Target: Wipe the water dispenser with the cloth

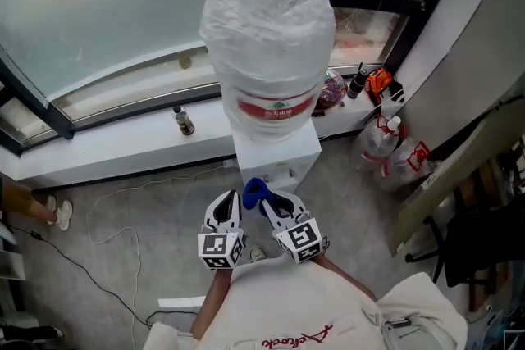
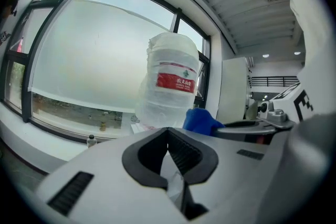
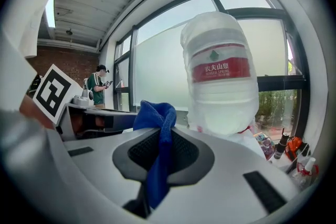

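The white water dispenser (image 1: 276, 157) stands by the window sill with a big plastic-wrapped bottle (image 1: 269, 53) on top; the bottle (image 2: 172, 81) (image 3: 222, 76) shows ahead in both gripper views. My right gripper (image 1: 261, 193) is shut on a blue cloth (image 1: 253, 190) just in front of the dispenser's face; the cloth (image 3: 157, 144) hangs pinched between its jaws. My left gripper (image 1: 227, 207) sits beside it on the left, shut with nothing in it. In the left gripper view the blue cloth (image 2: 202, 120) shows at right.
A small dark bottle (image 1: 184, 121) stands on the sill (image 1: 123, 139). Spray bottles and bags (image 1: 385, 135) crowd the corner at right. A white cable (image 1: 115, 225) trails over the floor at left. A person's foot (image 1: 59, 213) shows at far left.
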Motion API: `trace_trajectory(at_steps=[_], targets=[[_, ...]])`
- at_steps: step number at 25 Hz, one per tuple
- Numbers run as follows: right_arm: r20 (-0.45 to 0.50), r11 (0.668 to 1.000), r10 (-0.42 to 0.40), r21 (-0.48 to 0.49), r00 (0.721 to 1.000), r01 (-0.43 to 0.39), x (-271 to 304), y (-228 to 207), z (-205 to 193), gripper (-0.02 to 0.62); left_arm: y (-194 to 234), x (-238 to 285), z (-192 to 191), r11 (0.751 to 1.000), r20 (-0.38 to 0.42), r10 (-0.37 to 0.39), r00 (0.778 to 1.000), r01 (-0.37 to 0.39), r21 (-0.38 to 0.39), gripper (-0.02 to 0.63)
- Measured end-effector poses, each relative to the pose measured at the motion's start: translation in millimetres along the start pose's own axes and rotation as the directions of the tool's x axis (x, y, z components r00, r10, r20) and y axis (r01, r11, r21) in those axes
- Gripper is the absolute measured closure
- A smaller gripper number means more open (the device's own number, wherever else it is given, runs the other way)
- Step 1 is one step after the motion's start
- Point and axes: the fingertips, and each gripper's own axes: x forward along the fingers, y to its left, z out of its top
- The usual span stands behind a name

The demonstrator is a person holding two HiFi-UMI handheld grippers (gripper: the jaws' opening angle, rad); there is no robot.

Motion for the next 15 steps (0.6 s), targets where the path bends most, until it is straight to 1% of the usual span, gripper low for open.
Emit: trace_trajectory(at_steps=[7,15], targets=[[0.017,1.000,-0.014,-0.015,1.000,0.014,24,-13,11,0.546,22,16,6,1.000,0.008,0.013,1.000,-0.014,0.004,0.594],[0.014,1.000,0.027,0.000,1.000,-0.027,28,-28,14,0.546,18,27,-3,0.998,-0.024,0.055,0.998,-0.056,-0.012,0.594]])
